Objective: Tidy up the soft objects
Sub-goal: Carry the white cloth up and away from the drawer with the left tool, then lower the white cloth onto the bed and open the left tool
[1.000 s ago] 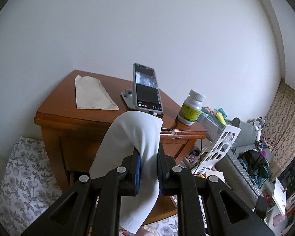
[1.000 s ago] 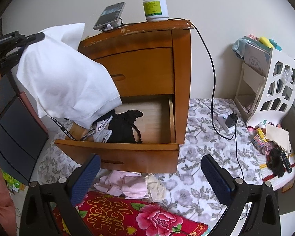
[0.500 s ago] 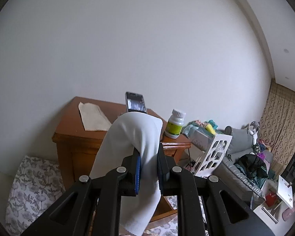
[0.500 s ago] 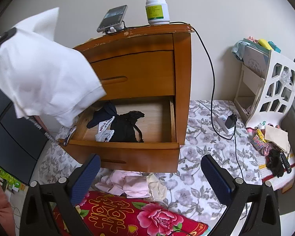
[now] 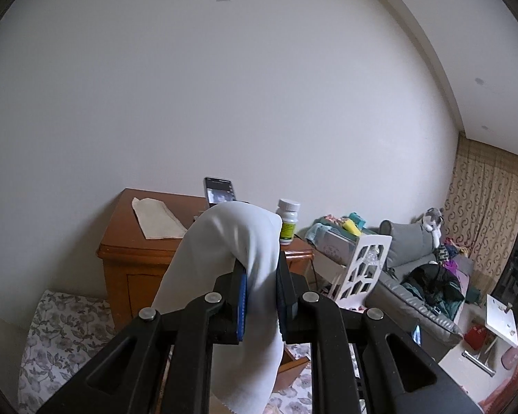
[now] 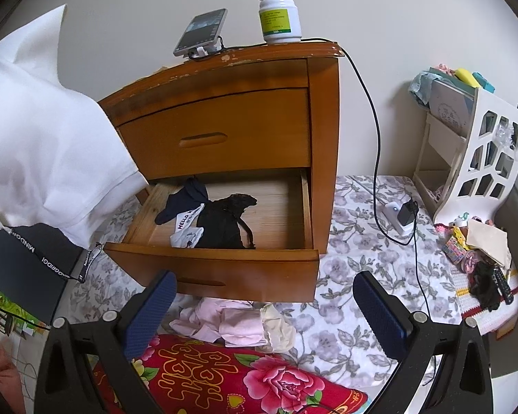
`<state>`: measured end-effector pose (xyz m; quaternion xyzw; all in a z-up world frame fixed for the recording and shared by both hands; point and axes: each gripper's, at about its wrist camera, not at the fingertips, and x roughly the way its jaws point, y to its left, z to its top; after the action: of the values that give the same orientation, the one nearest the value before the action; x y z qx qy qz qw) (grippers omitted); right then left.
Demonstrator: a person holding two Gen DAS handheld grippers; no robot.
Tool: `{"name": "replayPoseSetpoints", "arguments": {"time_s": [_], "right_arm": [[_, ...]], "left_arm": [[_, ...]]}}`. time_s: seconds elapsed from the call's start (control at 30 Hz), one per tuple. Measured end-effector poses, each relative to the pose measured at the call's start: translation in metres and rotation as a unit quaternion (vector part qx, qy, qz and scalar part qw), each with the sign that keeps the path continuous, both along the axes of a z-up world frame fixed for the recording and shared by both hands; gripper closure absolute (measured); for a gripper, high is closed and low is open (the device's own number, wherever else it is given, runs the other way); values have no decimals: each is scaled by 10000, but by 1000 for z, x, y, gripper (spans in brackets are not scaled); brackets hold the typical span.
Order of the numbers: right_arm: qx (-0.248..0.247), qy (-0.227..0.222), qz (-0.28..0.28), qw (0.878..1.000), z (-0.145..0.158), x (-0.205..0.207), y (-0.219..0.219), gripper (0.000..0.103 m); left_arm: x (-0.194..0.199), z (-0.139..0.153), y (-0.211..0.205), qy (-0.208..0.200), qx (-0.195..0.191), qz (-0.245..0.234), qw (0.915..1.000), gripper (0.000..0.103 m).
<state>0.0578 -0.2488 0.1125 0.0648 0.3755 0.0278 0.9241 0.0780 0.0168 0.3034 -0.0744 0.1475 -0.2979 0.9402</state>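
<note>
A white knit cotton garment is held clamped between the narrow blue-padded left tongs, draped over their tips and hanging below them; in the right wrist view the same garment is seen raised at the left, above and beside the front left corner of an orange-brown wooden bedside cabinet. The right tongs are spread wide with nothing between them, over the floral bedding in front of the cabinet. The cabinet's lower drawer is pulled open, and a dark navy cloth, a black lace piece and a white printed item are seen lying inside it toward the left. A pile of pale pink and cream clothing lies on the bedding just below the drawer front, beside a red floral quilt. On the cabinet top, a smartphone on a stand and a white pill bottle with a green label are set near the front edge, and a folded beige cloth toward the back.
</note>
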Motion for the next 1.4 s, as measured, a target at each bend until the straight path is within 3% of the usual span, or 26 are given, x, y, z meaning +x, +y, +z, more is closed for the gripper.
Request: {"name": "replayPoseSetpoints", "arguments": {"time_s": [0.4, 0.7, 0.87, 1.03, 1.17, 1.4], "right_arm": [[10, -146, -96, 9998, 9, -17, -4, 0], [7, -187, -143, 9997, 12, -29, -6, 0], [-12, -169, -140, 9998, 12, -31, -4, 0], [-38, -103, -138, 9998, 8, -28, -3, 0], [-41, -36, -139, 9999, 4, -24, -4, 0], [-49, 123, -91, 9999, -7, -15, -1, 0]], "left_arm": [[-25, -2, -15, 53, 58, -446, 9990, 88], [-20, -48, -41, 742, 408, -766, 9935, 88], [-1, -98, -58, 1452, 671, -873, 9833, 88], [14, -153, -75, 2125, 910, -1029, 9674, 88], [22, -193, -87, 2489, 1188, -1017, 9558, 88], [36, -243, -91, 3117, 1291, -1014, 9359, 87]]}}
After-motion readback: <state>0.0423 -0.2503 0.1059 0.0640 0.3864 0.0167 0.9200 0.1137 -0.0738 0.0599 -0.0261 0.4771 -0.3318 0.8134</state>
